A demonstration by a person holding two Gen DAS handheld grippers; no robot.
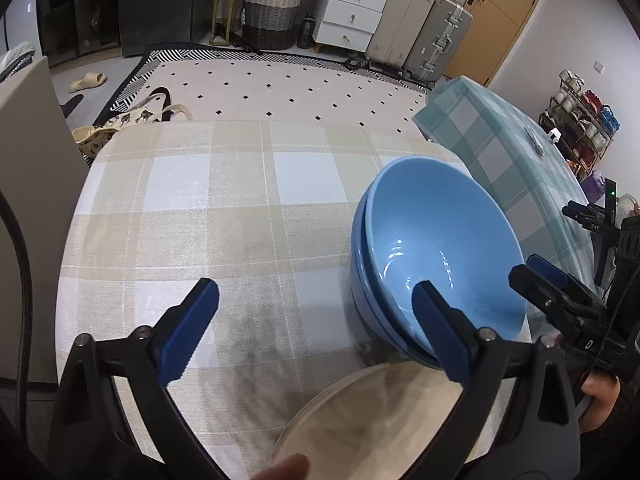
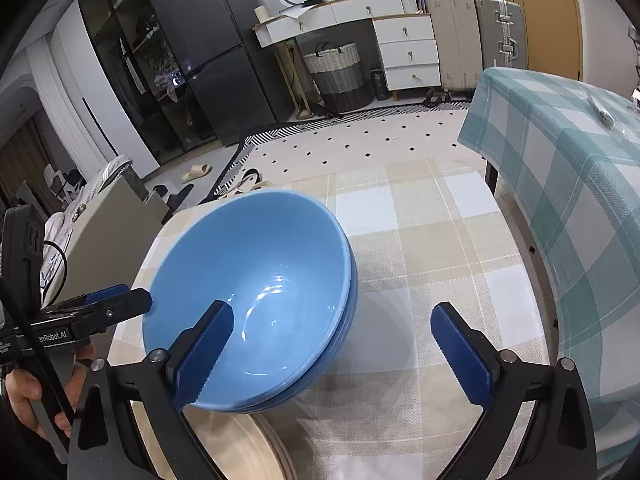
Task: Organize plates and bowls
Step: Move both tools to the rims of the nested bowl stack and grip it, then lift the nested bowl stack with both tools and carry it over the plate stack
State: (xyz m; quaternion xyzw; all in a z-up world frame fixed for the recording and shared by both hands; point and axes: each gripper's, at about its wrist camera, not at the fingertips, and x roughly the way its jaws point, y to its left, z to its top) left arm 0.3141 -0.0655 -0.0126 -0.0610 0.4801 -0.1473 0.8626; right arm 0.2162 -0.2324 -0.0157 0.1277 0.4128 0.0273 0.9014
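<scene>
A stack of blue bowls (image 1: 436, 256) stands on the beige checked table (image 1: 240, 208); it also shows in the right wrist view (image 2: 256, 296). A stack of beige plates (image 1: 376, 416) lies just in front of the bowls, near the table's front edge, seen also in the right wrist view (image 2: 240, 448). My left gripper (image 1: 316, 320) is open and empty above the plates, its right finger over the bowls' near rim. My right gripper (image 2: 332, 344) is open and empty, its left finger over the bowls' rim. Each gripper shows in the other's view, the right one (image 1: 536, 276) and the left one (image 2: 120, 304).
A second table with a teal checked cloth (image 2: 560, 168) stands close on the right. A grey chair back (image 2: 108, 236) stands at the left. Beyond the table lie a patterned rug (image 1: 280, 88), a bag, a slipper, a laundry basket, drawers and suitcases.
</scene>
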